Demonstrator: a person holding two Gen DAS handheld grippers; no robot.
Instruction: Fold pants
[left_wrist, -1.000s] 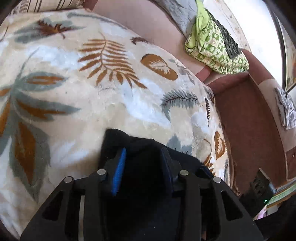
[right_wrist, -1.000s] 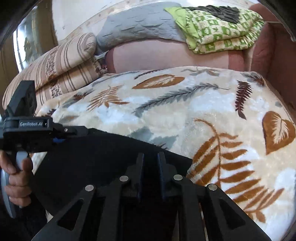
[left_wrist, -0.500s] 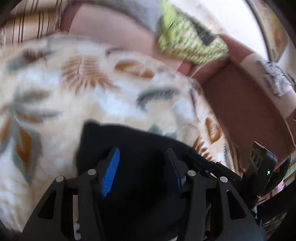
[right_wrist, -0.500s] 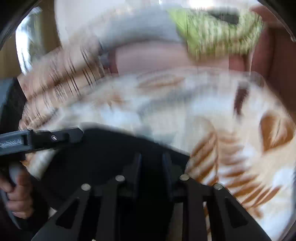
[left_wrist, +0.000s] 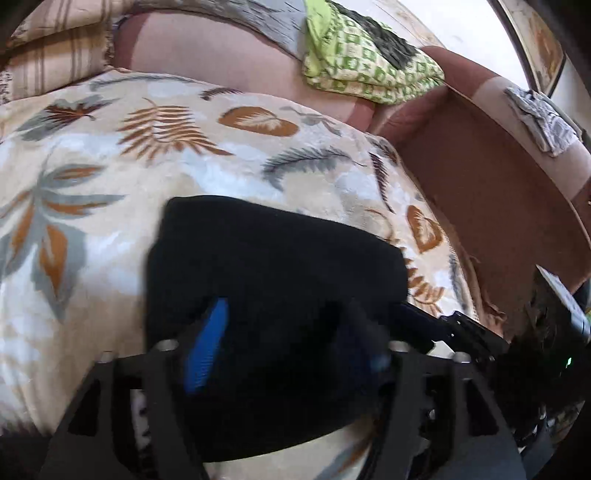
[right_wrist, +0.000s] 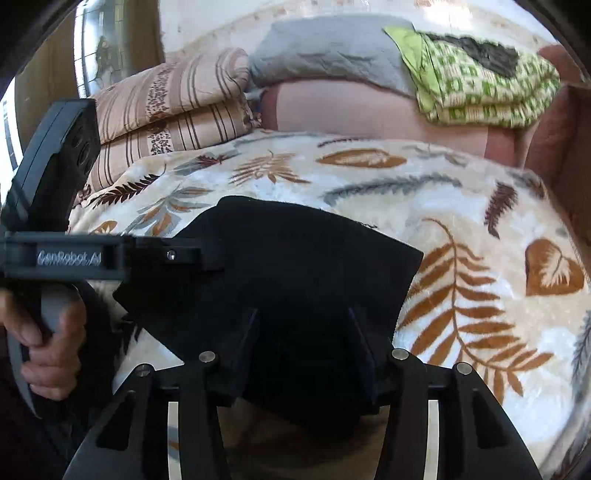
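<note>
The black pants (left_wrist: 273, 258) lie folded into a compact block on the leaf-print blanket (left_wrist: 110, 206). My left gripper (left_wrist: 288, 332) hovers over their near edge, blue pads apart and jaws opening; the cloth lies under and between the fingers, not pinched. In the right wrist view the pants (right_wrist: 303, 254) fill the middle. My right gripper (right_wrist: 304, 332) stands at their near right part, its jaws opening too, with cloth between them but not pressed. The left gripper (right_wrist: 177, 254) reaches in from the left, held by a hand (right_wrist: 48, 343).
Striped pillows (right_wrist: 170, 107) are stacked at the back left. A grey cloth (right_wrist: 325, 59) and a green patterned blanket (right_wrist: 480, 88) lie on the sofa back. The brown sofa seat (left_wrist: 491, 192) borders the blanket on the right.
Both grippers' jaws have spread wider and let the black cloth go. Both have drawn back, so more of the folded pants shows.
</note>
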